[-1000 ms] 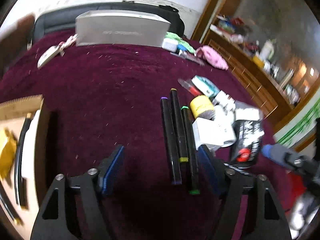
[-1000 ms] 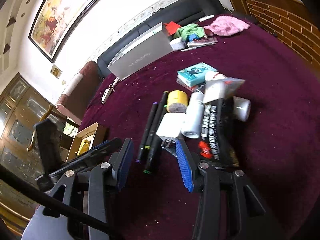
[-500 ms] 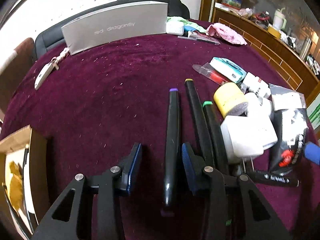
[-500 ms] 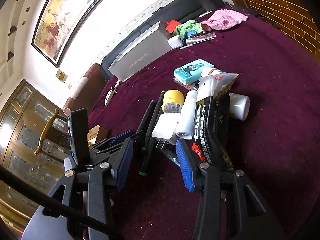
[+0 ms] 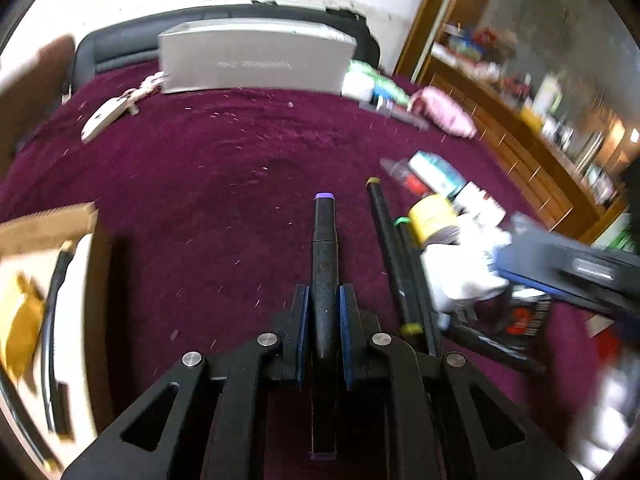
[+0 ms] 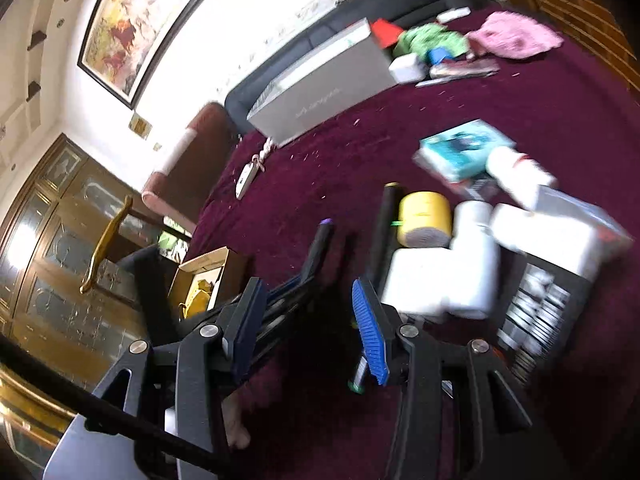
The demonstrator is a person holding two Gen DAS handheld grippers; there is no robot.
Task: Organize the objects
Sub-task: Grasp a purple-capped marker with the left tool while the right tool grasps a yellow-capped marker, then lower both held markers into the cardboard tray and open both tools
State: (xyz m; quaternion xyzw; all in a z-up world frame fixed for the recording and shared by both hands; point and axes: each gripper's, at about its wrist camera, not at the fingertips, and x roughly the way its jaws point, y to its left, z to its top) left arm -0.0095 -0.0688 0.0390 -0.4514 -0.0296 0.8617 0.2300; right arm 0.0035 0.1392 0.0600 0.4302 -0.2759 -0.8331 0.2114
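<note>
My left gripper is shut on a black marker with a purple cap and holds it above the maroon cloth; the marker also shows in the right wrist view. Two more black markers, one yellow-capped and one green-capped, lie to its right beside a yellow roll and a white charger. My right gripper is open and empty, near the white charger and a white bottle. An open cardboard box sits at the left.
A grey long box stands at the back. A key fob, a pink cloth, a teal box and a black packet lie on the cloth. A wooden cabinet is at the left in the right wrist view.
My left gripper has closed on the purple-capped marker and lifted it away from the other two markers. My right gripper stayed open and shifted slightly.
</note>
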